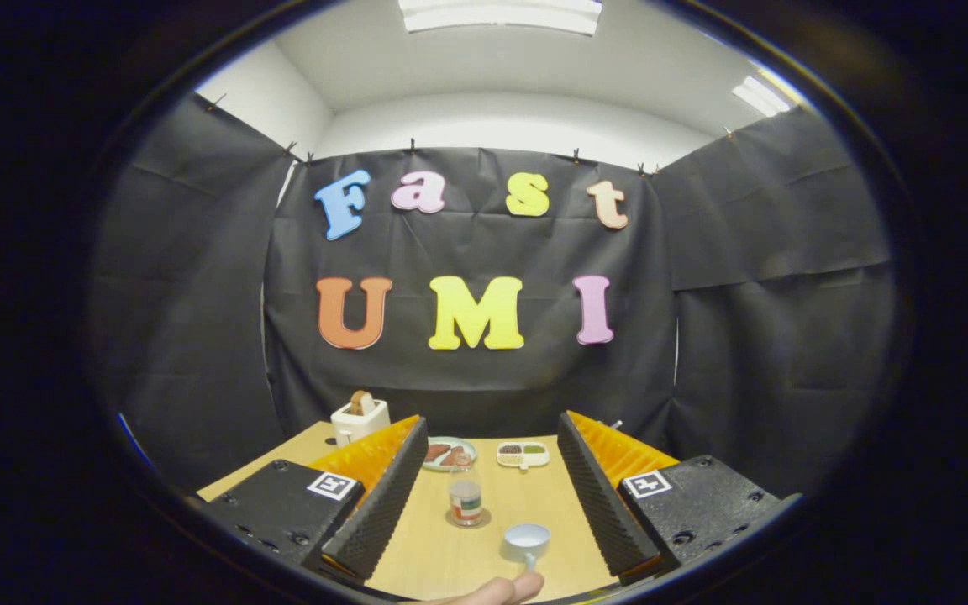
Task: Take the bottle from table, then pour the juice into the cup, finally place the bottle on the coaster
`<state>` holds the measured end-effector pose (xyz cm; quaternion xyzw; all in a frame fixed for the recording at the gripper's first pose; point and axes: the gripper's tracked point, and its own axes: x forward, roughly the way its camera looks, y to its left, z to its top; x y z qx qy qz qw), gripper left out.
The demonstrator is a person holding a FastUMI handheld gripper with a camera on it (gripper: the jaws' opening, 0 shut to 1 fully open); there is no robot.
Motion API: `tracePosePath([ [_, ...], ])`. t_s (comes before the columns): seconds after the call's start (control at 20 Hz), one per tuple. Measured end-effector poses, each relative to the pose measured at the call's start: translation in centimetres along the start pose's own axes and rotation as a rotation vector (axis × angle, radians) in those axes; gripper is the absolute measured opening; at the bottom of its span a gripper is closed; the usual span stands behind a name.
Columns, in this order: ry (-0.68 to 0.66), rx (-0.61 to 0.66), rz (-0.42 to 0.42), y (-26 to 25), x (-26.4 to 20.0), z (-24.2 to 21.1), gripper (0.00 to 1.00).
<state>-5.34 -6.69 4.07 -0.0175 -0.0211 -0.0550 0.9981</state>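
A small clear bottle (465, 501) with a red and green label stands upright on the wooden table (425, 555), between my fingers and a little ahead. A darker round patch lies under its base; whether it is a coaster I cannot tell. A pale cup (527, 540) with a handle sits nearer to me, right of the bottle, and a person's hand (497, 590) touches its handle from below. My gripper (491, 427) is open wide, above the table, and holds nothing; the left finger (379, 500) and right finger (602, 496) flank both objects without touching them.
At the table's far side stand a white toaster (360, 419) with bread in it, a round plate (449, 454) of food, and a small white tray (523, 455) with several filled compartments. Black cloth walls close the booth behind and on both sides.
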Motion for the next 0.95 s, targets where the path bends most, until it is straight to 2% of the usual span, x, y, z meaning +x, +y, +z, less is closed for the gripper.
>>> tracePosePath([
  [0.4,-0.011,0.009,0.004,-0.42,0.31,1.21,0.99],
  [0.95,-0.015,0.012,0.021,0.16,0.49,0.33,0.99],
])
